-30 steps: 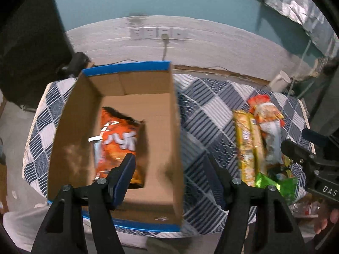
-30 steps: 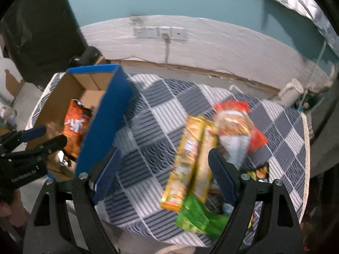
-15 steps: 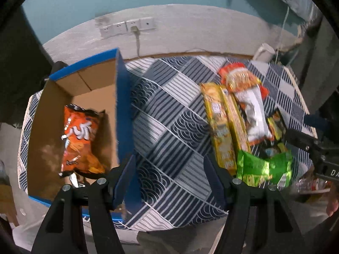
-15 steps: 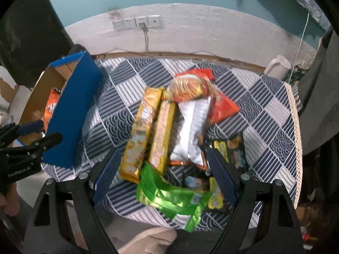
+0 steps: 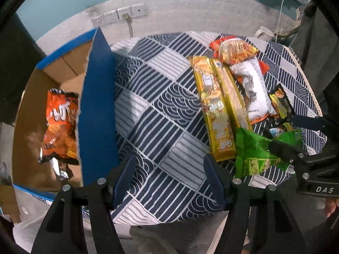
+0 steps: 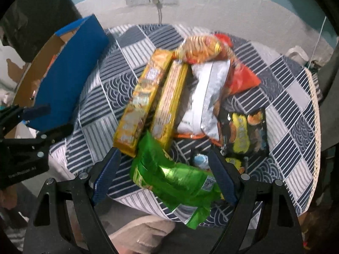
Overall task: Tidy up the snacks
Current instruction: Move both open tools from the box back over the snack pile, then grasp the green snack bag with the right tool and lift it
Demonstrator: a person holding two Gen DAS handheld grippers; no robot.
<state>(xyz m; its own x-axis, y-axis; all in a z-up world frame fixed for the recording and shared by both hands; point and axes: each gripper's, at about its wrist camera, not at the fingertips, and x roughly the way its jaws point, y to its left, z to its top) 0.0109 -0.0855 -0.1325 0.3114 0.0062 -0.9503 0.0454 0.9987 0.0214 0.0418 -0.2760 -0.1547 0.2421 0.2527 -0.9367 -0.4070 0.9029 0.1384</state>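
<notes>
A blue cardboard box (image 5: 97,110) stands at the table's left with an orange chip bag (image 5: 60,124) inside. A pile of snacks lies on the right: two yellow biscuit packs (image 6: 144,103), a white bag (image 6: 207,97), a red-orange bag (image 6: 203,48), a dark packet (image 6: 243,133) and a green bag (image 6: 173,175). My left gripper (image 5: 169,177) is open and empty above the table's front edge, between box and pile. My right gripper (image 6: 164,175) is open, its fingers either side of the green bag, above it.
The table has a navy and white patterned cloth (image 5: 161,105). A grey wall with power sockets (image 5: 122,15) and a hanging cable is behind. A white jug (image 6: 296,55) stands at the far right. A small blue-white packet (image 6: 200,160) lies under the pile.
Both grippers have swung right, away from the box. The left one now faces the bare cloth; the right one has come down close over the green bag.
</notes>
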